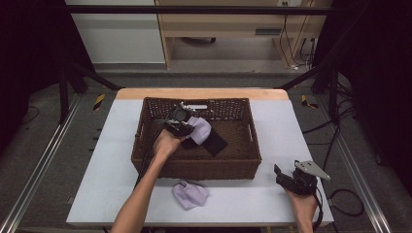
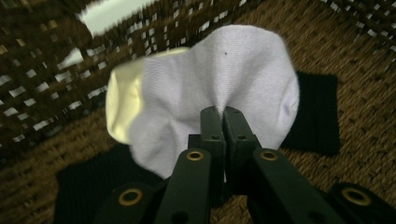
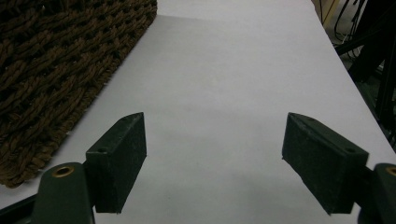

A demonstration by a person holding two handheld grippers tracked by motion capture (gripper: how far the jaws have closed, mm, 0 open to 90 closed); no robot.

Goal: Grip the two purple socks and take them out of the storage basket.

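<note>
A pale lavender sock [image 2: 224,70] hangs bunched in my left gripper [image 2: 223,116], whose two black jaws are shut tight on its fabric. This happens inside the brown wicker basket [image 1: 194,167], where the left gripper [image 1: 188,130] holds the sock [image 1: 201,129] just above a black cloth [image 1: 214,143] lying on the basket floor. The same black cloth [image 2: 317,112] shows under the sock. A second lavender sock [image 1: 190,194] lies crumpled on the table in front of the basket. My right gripper [image 1: 283,175] rests at the table's front right, open [image 3: 215,154] with nothing between its jaws.
The basket's woven wall [image 3: 46,70] stands to the left of my right gripper. The white tabletop [image 3: 224,70] stretches ahead of it. Beyond the table's right edge are dark frame bars and cables [image 1: 335,126].
</note>
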